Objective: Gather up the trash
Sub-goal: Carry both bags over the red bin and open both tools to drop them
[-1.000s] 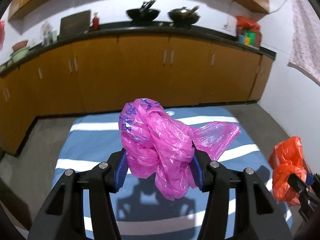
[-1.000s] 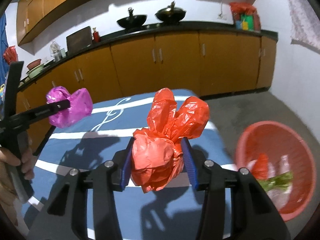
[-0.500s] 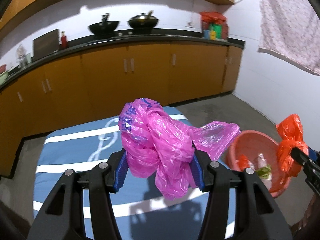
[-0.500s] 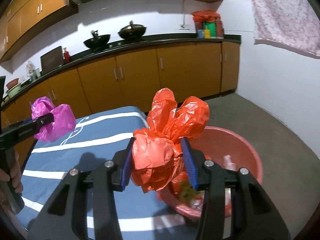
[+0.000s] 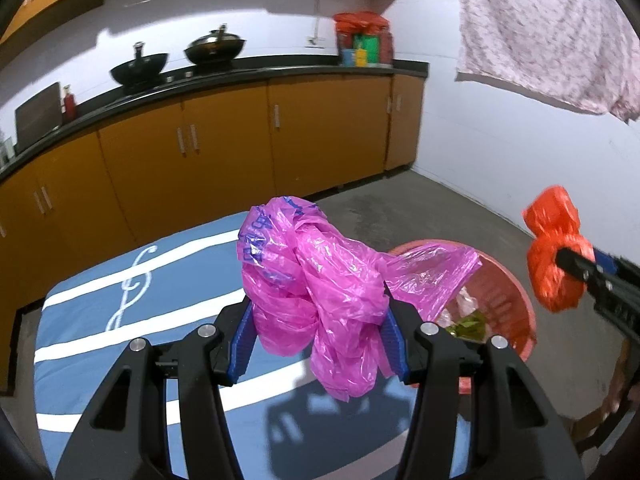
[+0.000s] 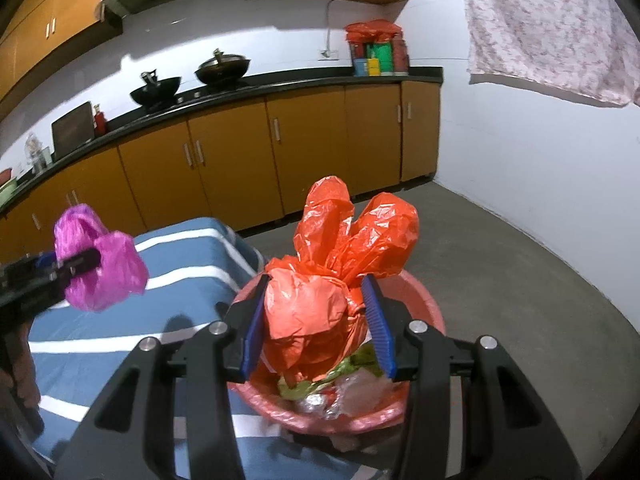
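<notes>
My left gripper [image 5: 318, 332] is shut on a crumpled pink plastic bag [image 5: 312, 280], held over the blue striped cloth [image 5: 120, 292]. To its right a red basin [image 5: 516, 292] with scraps inside stands past the cloth's edge. My right gripper [image 6: 316, 328] is shut on an orange plastic bag [image 6: 320, 280] and hangs directly above the red basin [image 6: 420, 296]. The orange bag [image 5: 554, 256] shows at the right of the left wrist view, and the pink bag [image 6: 98, 260] at the left of the right wrist view.
Orange kitchen cabinets [image 5: 224, 152] under a black counter [image 5: 240, 76] with two woks run along the back. A grey floor [image 6: 500, 280] spreads right of the basin, up to a white wall [image 6: 520, 152] with a hanging patterned cloth [image 6: 552, 28].
Both grippers have swung right with their bags. The red basin has come into the left wrist view, and in the right wrist view it went from the right edge to under the orange bag.
</notes>
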{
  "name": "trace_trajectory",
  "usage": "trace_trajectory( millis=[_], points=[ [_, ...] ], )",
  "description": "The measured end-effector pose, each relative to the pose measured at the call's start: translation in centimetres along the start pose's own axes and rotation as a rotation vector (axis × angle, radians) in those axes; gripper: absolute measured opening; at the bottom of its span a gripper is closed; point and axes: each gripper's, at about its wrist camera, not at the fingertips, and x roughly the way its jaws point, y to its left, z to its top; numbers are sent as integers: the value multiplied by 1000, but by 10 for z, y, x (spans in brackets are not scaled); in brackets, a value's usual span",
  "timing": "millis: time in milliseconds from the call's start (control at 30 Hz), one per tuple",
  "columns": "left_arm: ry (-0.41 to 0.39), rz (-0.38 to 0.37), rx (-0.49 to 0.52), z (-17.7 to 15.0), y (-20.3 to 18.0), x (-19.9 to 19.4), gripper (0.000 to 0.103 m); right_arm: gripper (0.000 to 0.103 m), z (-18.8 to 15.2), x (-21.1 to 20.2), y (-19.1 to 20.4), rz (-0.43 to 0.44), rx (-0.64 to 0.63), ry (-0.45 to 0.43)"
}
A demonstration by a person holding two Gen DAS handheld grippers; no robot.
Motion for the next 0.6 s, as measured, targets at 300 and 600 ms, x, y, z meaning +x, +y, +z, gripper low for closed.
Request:
trace_trajectory(
  millis=[300, 600],
  points=[
    [31, -59, 39, 0, -37, 29, 54, 45, 4, 11, -28, -20, 43, -6],
    [69, -113, 100, -7, -70, 64, 54, 45, 2, 32, -48, -22, 94, 9]
  ],
)
